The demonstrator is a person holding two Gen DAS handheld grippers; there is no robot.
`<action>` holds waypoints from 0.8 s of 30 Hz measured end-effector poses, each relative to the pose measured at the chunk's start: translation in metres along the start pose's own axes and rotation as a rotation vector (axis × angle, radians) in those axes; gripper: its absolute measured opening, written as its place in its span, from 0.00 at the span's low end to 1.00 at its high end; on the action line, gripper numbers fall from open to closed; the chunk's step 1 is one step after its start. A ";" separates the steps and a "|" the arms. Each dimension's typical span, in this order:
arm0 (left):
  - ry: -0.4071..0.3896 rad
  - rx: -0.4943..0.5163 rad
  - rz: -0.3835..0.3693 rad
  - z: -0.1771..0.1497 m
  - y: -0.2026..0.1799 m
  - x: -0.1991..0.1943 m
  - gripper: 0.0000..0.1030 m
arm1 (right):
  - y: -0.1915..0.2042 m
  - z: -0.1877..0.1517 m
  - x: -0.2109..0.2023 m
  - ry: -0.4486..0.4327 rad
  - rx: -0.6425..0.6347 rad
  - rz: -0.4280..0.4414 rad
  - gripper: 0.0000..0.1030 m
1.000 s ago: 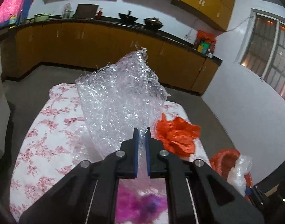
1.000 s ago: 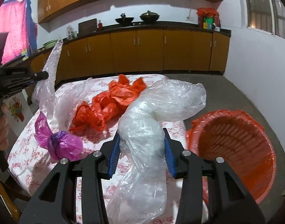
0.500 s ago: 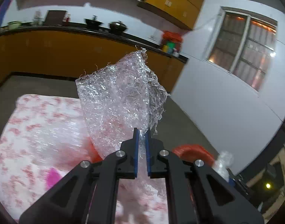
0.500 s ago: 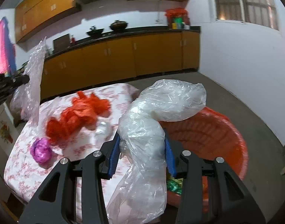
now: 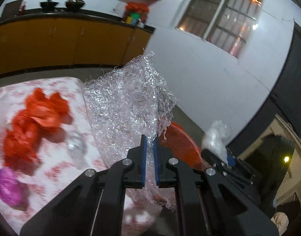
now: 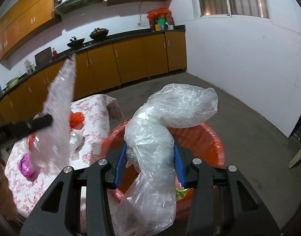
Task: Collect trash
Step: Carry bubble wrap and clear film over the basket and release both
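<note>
My left gripper [image 5: 149, 137] is shut on a sheet of bubble wrap [image 5: 124, 106] and holds it upright above the table's right end; the sheet also shows in the right wrist view [image 6: 57, 116]. My right gripper [image 6: 149, 157] is shut on a clear plastic bag [image 6: 160, 129] and holds it over the orange trash basket [image 6: 215, 137]. The basket rim shows in the left wrist view [image 5: 180, 141], with the right gripper and its bag [image 5: 215, 139] beyond it. An orange bag [image 5: 32, 122], a purple wad [image 5: 6, 182] and a small clear piece [image 5: 75, 145] lie on the table.
The table has a white cloth with red flowers [image 6: 95, 116]. The basket stands on the grey floor off the table's right end, with green and gold trash [image 6: 181, 192] inside. Brown kitchen cabinets [image 6: 130, 59] line the back wall. A white wall [image 6: 239, 68] is to the right.
Both grippers have swung right, off the table toward the basket. The clear bag now hangs over the basket. The bubble wrap has moved right to the table's end.
</note>
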State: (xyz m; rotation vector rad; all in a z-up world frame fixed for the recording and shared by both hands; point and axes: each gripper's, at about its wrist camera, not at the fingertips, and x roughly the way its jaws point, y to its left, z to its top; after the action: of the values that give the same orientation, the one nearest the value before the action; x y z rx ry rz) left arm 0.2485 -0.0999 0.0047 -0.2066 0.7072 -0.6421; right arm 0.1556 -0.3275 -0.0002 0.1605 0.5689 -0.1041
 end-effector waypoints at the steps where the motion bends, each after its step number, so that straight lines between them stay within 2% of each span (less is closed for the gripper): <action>1: 0.014 0.008 -0.012 -0.003 -0.005 0.008 0.08 | -0.002 0.000 0.000 -0.002 0.004 -0.004 0.42; 9: 0.092 0.039 -0.052 -0.015 -0.020 0.048 0.08 | -0.021 0.003 0.009 -0.003 0.030 -0.023 0.42; 21: 0.150 0.029 -0.080 -0.015 -0.026 0.091 0.09 | -0.033 0.009 0.033 0.014 0.061 -0.019 0.42; 22: 0.153 0.025 -0.077 -0.015 -0.024 0.094 0.09 | -0.033 0.009 0.035 0.017 0.065 -0.016 0.43; 24: 0.158 0.013 -0.073 -0.016 -0.022 0.096 0.17 | -0.035 0.011 0.037 0.020 0.070 -0.014 0.44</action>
State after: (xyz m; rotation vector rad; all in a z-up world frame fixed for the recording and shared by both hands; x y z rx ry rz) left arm 0.2829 -0.1757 -0.0508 -0.1715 0.8501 -0.7381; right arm 0.1875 -0.3658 -0.0161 0.2260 0.5867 -0.1366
